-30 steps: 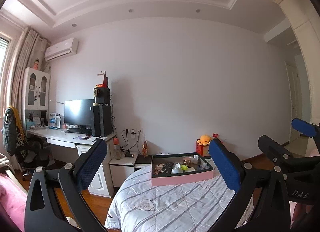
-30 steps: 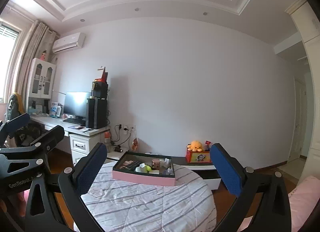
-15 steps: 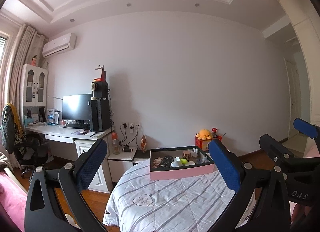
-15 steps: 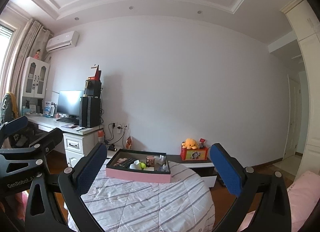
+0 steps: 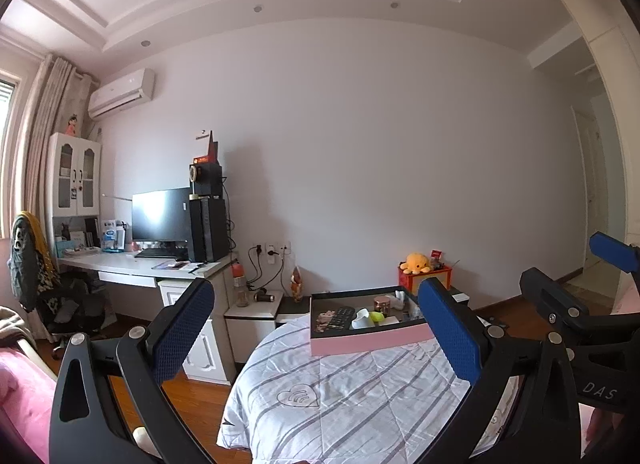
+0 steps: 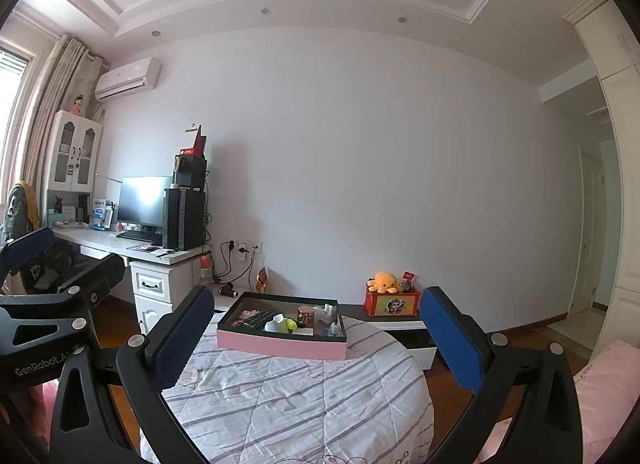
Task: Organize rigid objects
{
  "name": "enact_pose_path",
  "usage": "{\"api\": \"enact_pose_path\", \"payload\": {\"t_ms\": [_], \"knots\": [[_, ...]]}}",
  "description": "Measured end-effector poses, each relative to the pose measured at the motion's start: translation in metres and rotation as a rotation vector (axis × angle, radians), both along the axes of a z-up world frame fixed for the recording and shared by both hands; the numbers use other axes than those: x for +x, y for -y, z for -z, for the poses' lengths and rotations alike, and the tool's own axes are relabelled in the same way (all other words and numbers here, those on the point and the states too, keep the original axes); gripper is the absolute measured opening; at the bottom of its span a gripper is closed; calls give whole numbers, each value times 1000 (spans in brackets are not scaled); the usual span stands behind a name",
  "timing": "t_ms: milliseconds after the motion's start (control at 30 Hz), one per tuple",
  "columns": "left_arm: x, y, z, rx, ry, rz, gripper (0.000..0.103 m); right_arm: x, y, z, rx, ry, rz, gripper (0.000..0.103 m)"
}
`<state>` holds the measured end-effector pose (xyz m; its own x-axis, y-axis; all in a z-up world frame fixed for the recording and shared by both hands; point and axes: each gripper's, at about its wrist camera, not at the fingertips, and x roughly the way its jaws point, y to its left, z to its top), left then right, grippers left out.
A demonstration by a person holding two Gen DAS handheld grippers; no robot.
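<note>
Left tongs (image 5: pixel 316 328) and right tongs (image 6: pixel 312 334) both gape wide, empty, above the quilted bed (image 6: pixel 304 404).

Quilted striped cloth over the bed (image 6: pixel 304 396); on it, matt pink-sided box (image 6: pixel 282 345) with dark lining. Beside the bed, glossy wood floor (image 5: pixel 192 408). Dimpled blue pads (image 6: pixel 182 338) on matt black plastic.

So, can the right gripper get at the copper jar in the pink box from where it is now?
Probably yes: the right gripper is open and empty, and nothing lies between it and the copper jar.
</note>
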<state>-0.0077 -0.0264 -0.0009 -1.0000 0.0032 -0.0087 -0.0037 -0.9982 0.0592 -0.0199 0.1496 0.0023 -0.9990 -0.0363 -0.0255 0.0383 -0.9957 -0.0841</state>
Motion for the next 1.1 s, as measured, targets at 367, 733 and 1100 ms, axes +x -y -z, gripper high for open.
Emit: {"api": "enact_pose_path", "payload": {"t_ms": [367,733,1100], "knots": [[15,1,-6,-1,-16,-4,103,10,1,-8,11,-14,0,103],[20,0,-10,-9,-21,-18,103,13,1,-11,13,-19,-4,103],[21,1,-13,-3,-10,-21,103,13,2,-11,21,-18,-1,103]]}}
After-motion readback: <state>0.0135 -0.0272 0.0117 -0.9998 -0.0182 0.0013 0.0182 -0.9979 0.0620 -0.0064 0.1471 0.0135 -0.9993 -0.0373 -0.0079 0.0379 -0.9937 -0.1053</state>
